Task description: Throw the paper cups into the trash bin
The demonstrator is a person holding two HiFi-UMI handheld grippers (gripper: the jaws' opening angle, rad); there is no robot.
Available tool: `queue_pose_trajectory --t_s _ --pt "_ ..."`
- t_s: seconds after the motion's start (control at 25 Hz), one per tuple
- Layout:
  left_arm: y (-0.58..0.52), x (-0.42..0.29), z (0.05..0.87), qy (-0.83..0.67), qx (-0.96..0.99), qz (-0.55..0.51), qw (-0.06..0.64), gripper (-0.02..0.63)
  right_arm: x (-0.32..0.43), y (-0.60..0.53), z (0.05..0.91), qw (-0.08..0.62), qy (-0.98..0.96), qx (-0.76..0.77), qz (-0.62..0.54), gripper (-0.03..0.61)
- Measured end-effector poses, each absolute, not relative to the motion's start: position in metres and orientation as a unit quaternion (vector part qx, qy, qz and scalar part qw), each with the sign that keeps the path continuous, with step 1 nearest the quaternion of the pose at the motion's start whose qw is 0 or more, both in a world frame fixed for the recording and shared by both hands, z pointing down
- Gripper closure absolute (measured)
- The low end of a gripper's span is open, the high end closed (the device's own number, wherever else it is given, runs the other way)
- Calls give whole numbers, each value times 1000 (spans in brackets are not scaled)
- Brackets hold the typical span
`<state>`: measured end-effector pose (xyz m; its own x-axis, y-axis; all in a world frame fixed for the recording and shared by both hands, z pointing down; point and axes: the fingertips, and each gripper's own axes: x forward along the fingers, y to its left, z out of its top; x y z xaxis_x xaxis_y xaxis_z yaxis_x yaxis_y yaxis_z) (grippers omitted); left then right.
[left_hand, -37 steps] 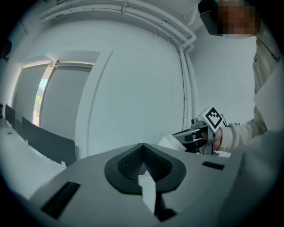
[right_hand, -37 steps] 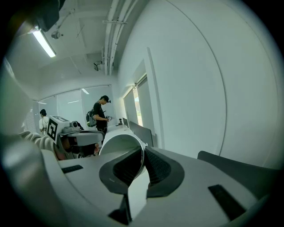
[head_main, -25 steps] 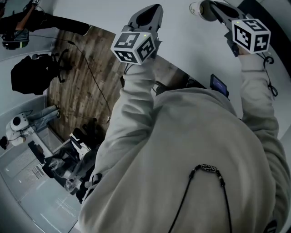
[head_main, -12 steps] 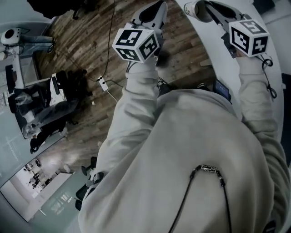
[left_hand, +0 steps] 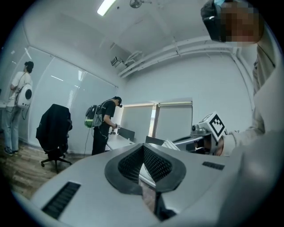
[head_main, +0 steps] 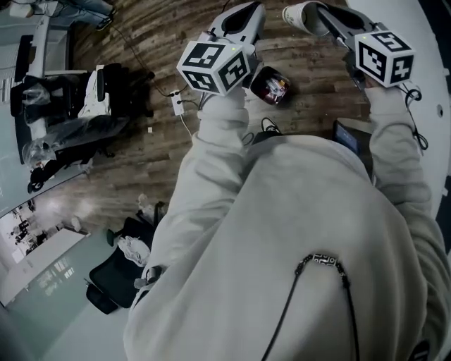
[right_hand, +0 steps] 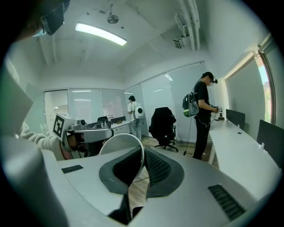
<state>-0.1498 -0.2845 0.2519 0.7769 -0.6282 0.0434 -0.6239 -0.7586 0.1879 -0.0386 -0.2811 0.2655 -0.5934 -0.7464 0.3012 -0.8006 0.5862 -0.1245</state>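
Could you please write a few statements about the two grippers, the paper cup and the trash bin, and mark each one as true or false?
1. The right gripper is closed on a paper cup. True.
2. The left gripper holds a second cup. False: its jaws are together and no cup is between them.
3. The trash bin stands on the wooden floor. True.
4. The paper cup lies inside the trash bin. False: it is pinched in the right gripper, apart from the bin.
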Motion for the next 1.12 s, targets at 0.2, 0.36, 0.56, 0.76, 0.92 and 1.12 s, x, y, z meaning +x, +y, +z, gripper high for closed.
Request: queue_pose_trajectory --t_s 0.2,0.36,0.56,0.76,0.92,1.12 --pt "-298 -218 253 -355 930 -21 93 612 -109 -307 267 128 -900 401 116 534" --pt "-302 -244 267 -371 924 -15 94 612 -134 -323 269 147 -906 384 106 534" --pt "-311 -266 281 -407 907 -12 109 612 -150 -343 277 141 -920 346 119 534" --pt "-308 -280 288 -423 898 -11 117 612 -150 -354 284 138 -924 331 129 534" --pt "-307 -285 297 -435 892 -18 122 612 -153 -364 296 133 -928 319 137 534" --pt "-305 -292 320 -456 877 -14 149 612 -151 -367 317 143 -930 303 151 534"
